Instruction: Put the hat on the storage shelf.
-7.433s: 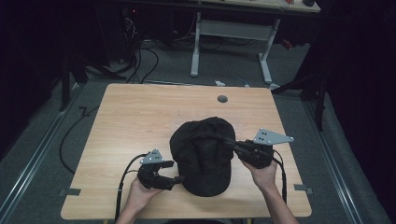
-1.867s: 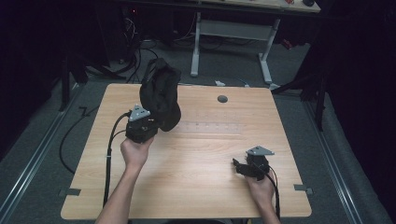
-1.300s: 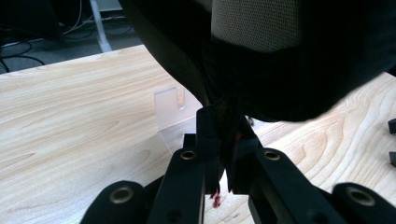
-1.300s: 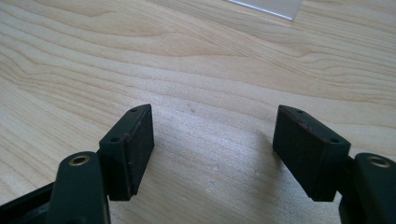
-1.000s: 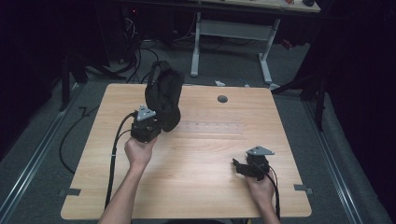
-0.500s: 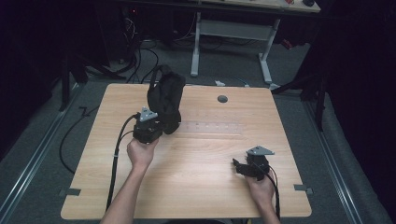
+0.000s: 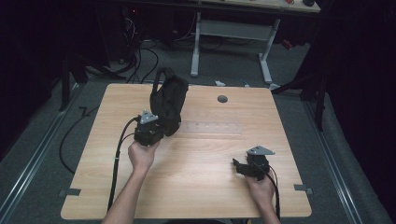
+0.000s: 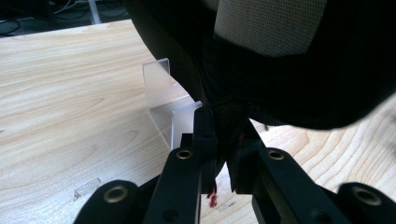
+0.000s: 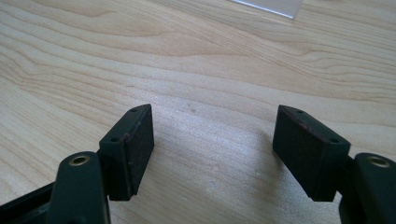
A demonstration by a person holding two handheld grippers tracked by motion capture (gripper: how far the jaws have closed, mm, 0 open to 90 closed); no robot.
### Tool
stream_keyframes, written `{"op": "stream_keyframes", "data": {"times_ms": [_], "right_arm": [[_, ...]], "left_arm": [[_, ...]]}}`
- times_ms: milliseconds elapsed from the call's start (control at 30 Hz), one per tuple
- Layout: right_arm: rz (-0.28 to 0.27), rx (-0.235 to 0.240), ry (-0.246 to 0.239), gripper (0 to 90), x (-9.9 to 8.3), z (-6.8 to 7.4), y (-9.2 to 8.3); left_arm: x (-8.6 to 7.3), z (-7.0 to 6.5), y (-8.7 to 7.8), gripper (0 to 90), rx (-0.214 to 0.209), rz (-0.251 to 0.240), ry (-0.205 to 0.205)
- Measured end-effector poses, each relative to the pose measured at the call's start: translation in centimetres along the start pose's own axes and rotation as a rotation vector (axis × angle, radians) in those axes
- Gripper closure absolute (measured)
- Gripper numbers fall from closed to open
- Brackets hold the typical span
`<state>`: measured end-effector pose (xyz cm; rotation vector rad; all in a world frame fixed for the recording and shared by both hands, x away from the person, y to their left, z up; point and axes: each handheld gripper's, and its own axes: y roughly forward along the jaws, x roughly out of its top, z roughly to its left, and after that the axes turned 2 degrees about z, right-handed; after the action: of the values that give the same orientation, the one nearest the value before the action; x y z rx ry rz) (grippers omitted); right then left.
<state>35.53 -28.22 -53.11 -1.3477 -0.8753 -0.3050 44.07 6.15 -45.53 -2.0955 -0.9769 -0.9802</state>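
Note:
A black cap stands on edge at the back left of the wooden table. My left gripper is shut on its lower rim. In the left gripper view the cap hangs over the jaws, and the fabric is pinched at my left gripper, whose jaws have just eased open slightly. A clear plastic stand sits on the wood just beyond, under the cap. My right gripper rests open near the front right. Bare wood shows between the pads of my right gripper.
A long clear plastic strip lies across the table's middle, and its corner is seen ahead of the right jaws. A round grommet sits near the far edge. A cable trails from the left gripper.
The left hand has carried the cap a little to the right and lower, over the clear stand. The right hand and its gripper have stayed where they were.

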Motion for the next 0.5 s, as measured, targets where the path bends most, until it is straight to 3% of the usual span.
{"op": "stream_keyframes", "data": {"times_ms": [167,500], "right_arm": [[0.000,0.000,0.000,29.5,0.0,0.0,0.0],[0.000,0.003,0.001,29.5,0.0,0.0,0.0]], "left_arm": [[0.2,-0.1,-0.2,78.3,-0.014,-0.011,-0.018],[0.7,-0.3,-1.1,48.7,-0.007,-0.009,-0.028]]}}
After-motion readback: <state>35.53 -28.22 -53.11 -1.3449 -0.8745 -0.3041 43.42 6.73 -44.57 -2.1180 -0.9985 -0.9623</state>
